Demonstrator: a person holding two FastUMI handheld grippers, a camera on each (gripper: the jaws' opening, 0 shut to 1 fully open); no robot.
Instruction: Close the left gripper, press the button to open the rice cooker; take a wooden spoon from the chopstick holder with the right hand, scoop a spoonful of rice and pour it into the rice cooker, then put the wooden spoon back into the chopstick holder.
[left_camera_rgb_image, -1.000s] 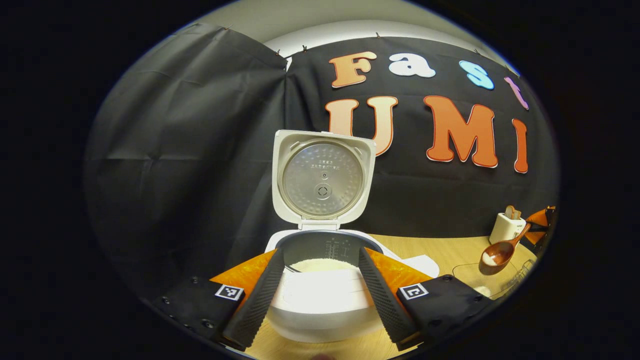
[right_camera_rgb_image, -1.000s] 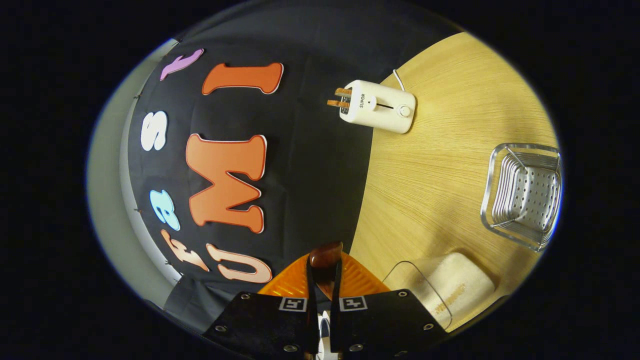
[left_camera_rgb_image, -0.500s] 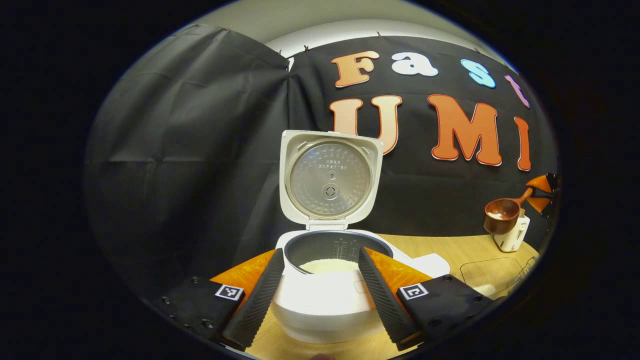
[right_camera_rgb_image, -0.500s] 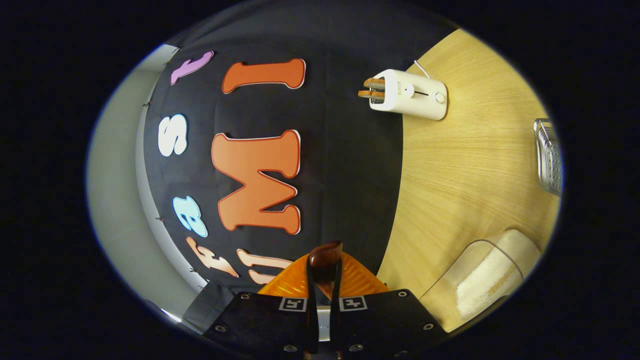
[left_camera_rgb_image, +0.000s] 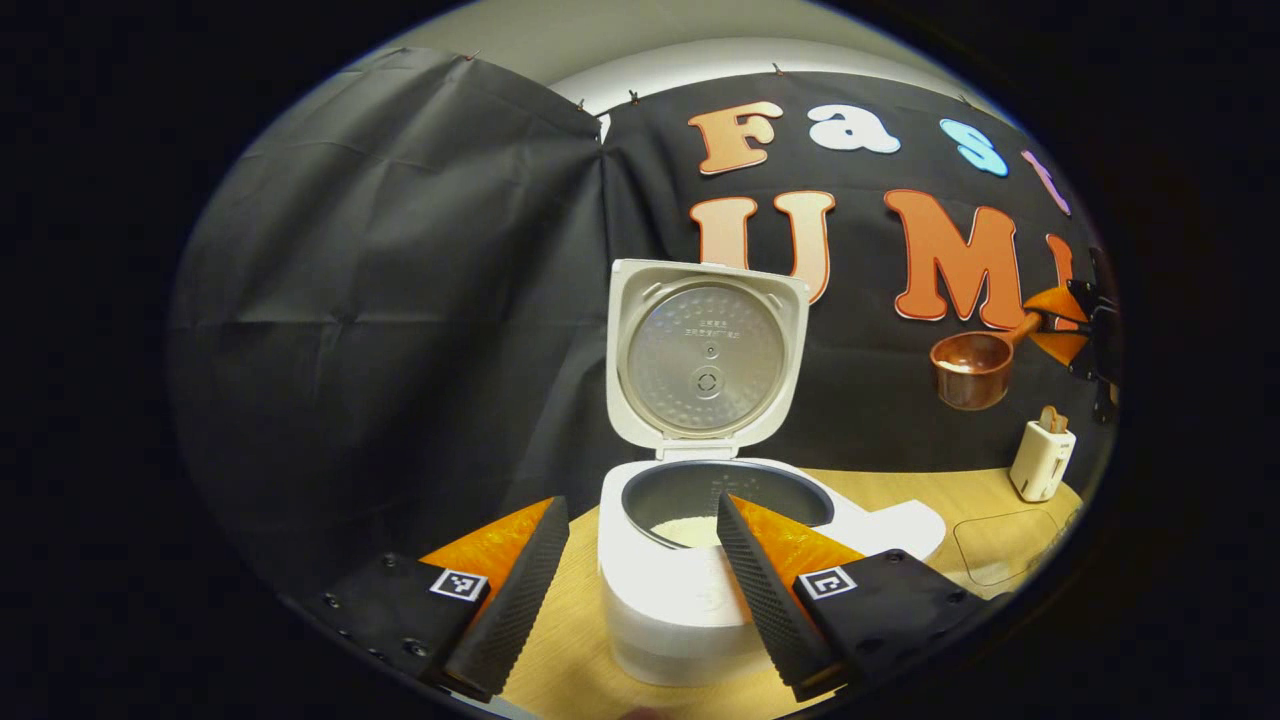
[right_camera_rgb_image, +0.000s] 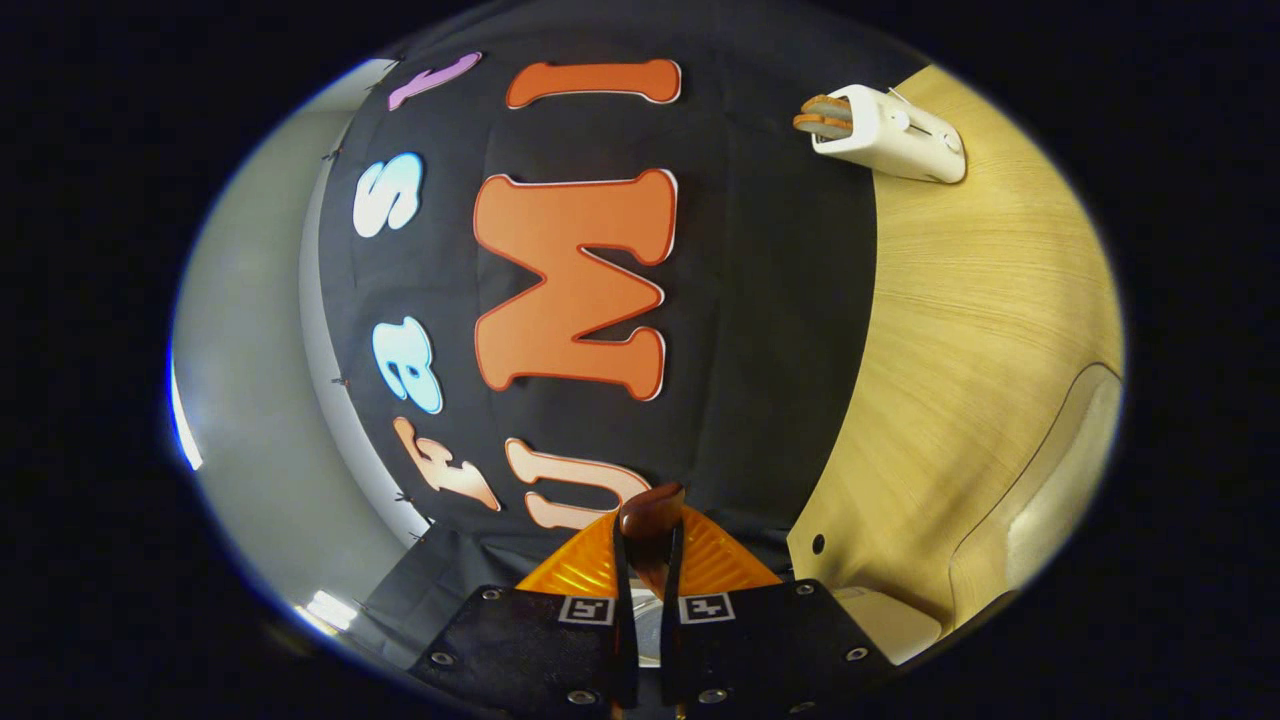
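Since a second ago the right gripper (left_camera_rgb_image: 1085, 335) has lifted the brown wooden spoon (left_camera_rgb_image: 972, 368) from down near the tabletop to well above it, around 3 o'clock in my left gripper view, and the cooker has slid right of centre there.

Starting from the tools: in the right gripper view my right gripper (right_camera_rgb_image: 648, 560) has its fingers pinched together on the spoon's handle, whose rounded end pokes up between them at 6 o'clock. My left gripper (left_camera_rgb_image: 640, 590) has its fingers spread wide apart and holds nothing; one finger sits in front of the cooker body, the other off to its side over the light wooden table (left_camera_rgb_image: 570, 640).

Further out, the white rice cooker (left_camera_rgb_image: 700, 590) stands with its lid (left_camera_rgb_image: 708, 358) fully up, and there's a layer of white rice (left_camera_rgb_image: 685, 530) in the dark inner pot. At 4 o'clock, against the booth wall, sits the small white chopstick holder (left_camera_rgb_image: 1040, 458), well apart from the cooker.

Progress-wise: button press is done, the spoon is out of the holder and in hand. Can't tell from here whether the bowl is loaded or already emptied. Either way, I reckon what's left includes dropping the spoon back into the holder.
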